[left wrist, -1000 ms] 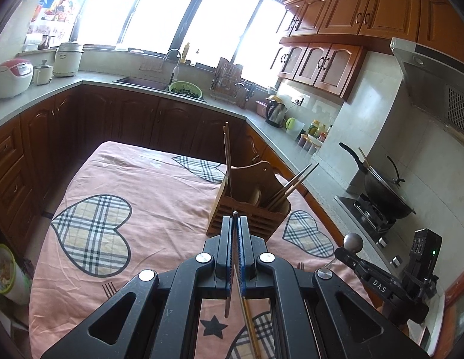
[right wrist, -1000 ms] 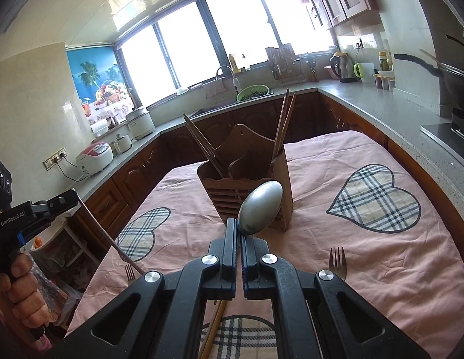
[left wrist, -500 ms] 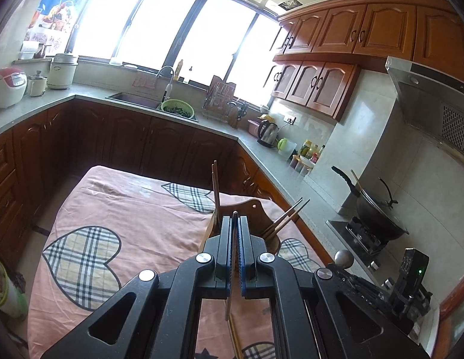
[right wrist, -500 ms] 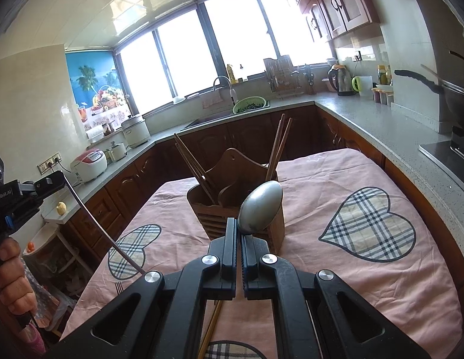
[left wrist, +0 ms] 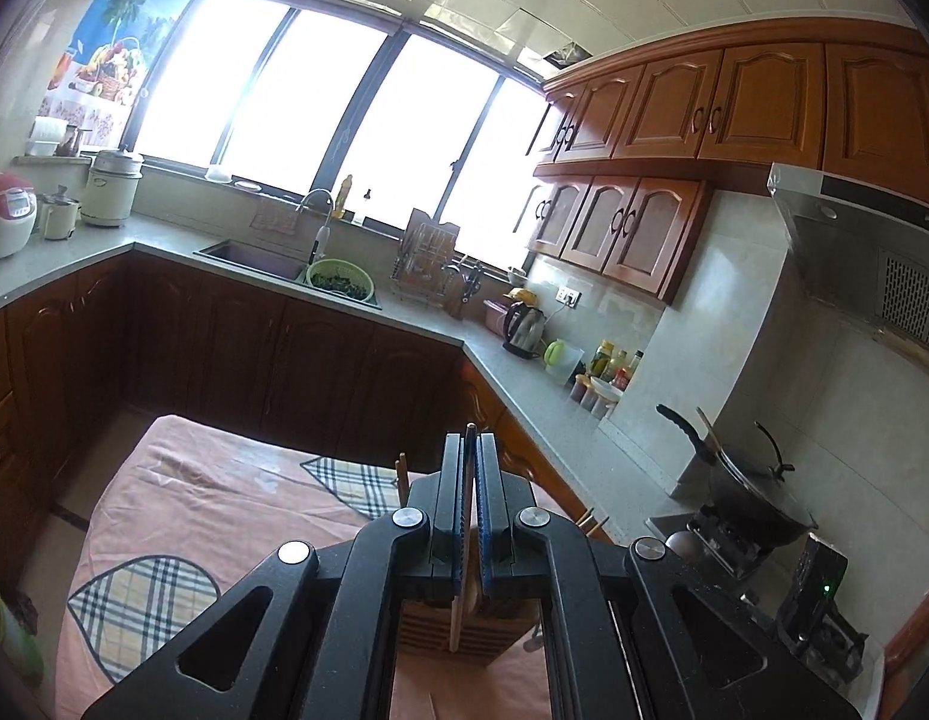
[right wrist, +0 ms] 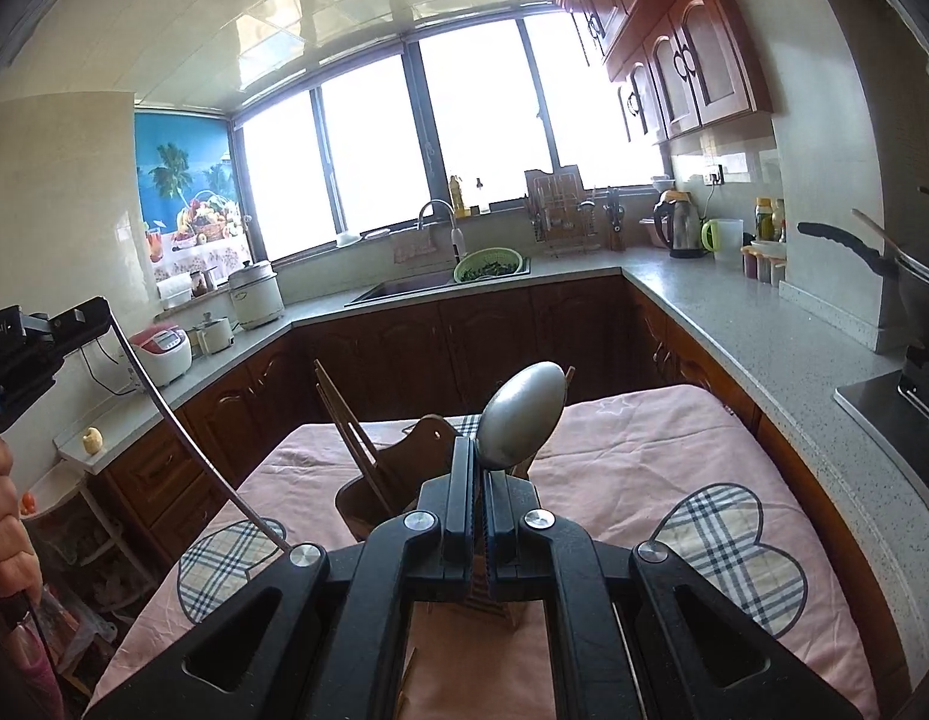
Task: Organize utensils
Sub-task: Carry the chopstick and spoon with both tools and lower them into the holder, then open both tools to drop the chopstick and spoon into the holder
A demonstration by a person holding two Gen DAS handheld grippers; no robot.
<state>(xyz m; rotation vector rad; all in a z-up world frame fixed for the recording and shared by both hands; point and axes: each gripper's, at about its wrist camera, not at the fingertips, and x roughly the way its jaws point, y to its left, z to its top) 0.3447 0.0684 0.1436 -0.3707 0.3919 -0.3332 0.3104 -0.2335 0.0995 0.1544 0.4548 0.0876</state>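
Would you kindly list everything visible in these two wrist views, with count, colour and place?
Spoon: one, silver, clamped in right gripper.
Fork: one, metal, clamped in left gripper.
Utensil holder: one, brown wood, on table, chopsticks standing inside.
Tablecloth: one, pink with plaid hearts.
Colander: one, green, by sink.
Kettle: one, steel, right counter.
Rice cooker: one, white and red, left counter.
Wok: one, dark, on stove.
Right gripper: black, shut.
Left gripper: black, shut.
Hand: one, left edge.
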